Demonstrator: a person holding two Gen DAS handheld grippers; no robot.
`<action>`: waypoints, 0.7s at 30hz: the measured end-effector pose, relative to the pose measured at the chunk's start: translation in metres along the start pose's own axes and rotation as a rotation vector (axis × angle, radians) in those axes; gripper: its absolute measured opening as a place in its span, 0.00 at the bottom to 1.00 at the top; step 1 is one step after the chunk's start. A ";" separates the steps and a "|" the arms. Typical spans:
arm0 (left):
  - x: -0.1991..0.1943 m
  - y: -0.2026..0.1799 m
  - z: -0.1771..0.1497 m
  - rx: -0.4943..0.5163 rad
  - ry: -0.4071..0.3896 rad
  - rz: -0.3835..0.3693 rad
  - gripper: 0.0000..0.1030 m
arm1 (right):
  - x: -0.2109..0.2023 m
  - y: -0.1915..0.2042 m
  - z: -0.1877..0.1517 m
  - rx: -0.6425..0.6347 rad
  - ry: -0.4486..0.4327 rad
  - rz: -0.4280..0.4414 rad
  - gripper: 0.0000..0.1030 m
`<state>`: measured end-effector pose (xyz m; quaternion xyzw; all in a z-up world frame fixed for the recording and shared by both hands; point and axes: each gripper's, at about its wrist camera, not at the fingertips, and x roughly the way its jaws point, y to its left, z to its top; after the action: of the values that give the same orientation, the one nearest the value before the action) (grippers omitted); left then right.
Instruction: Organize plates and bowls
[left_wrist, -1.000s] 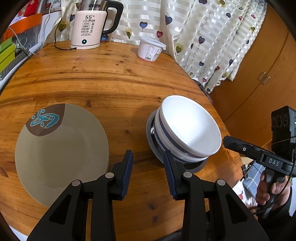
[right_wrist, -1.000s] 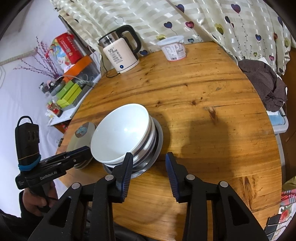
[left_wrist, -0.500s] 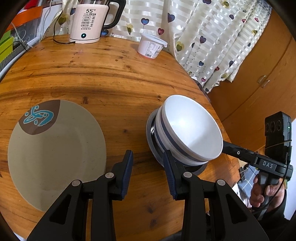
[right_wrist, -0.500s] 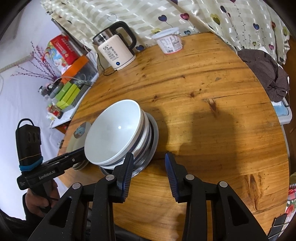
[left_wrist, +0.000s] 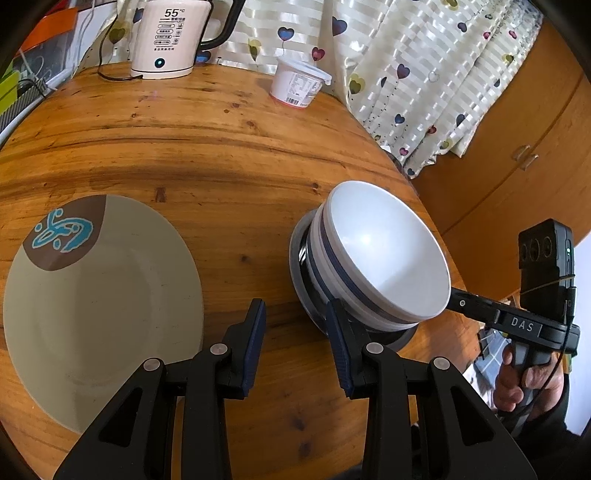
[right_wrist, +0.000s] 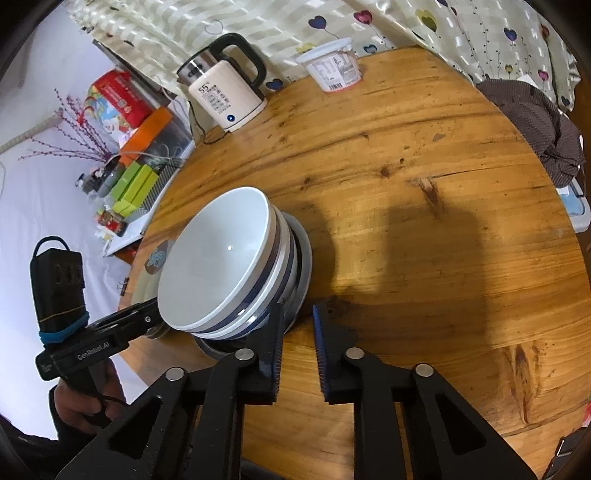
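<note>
A stack of white bowls with a blue band stands on a grey plate on the round wooden table. Left of it lies a beige plate with a brown patch and a teal figure. My left gripper hovers open between the two, only bare wood in its gap. My right gripper is closing at the stack's near side. Its left finger lies against the grey plate's rim, and only table shows in the narrow gap. In the left wrist view, the right gripper reaches under the top bowl's rim.
A cream kettle and a white tub stand at the table's far edge, in front of a heart-print curtain. A wooden cabinet is beyond the table's right edge. A dark cloth lies off the far right side.
My right gripper has come closer to the bowl stack and lower, and its jaws have narrowed. The left gripper has hardly moved and keeps the same gap.
</note>
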<state>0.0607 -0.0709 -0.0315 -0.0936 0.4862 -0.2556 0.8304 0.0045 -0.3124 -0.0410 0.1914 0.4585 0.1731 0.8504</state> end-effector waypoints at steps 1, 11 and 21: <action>0.001 0.000 0.000 0.004 0.002 0.002 0.34 | 0.001 0.000 0.000 0.000 0.002 0.001 0.12; 0.008 -0.008 0.004 0.038 0.008 -0.001 0.32 | 0.001 -0.004 0.002 0.007 0.000 0.006 0.10; 0.016 -0.011 0.010 0.047 0.017 -0.037 0.30 | -0.006 -0.016 0.004 0.040 -0.013 -0.002 0.10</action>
<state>0.0713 -0.0893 -0.0339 -0.0806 0.4851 -0.2830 0.8235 0.0064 -0.3300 -0.0429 0.2090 0.4567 0.1620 0.8494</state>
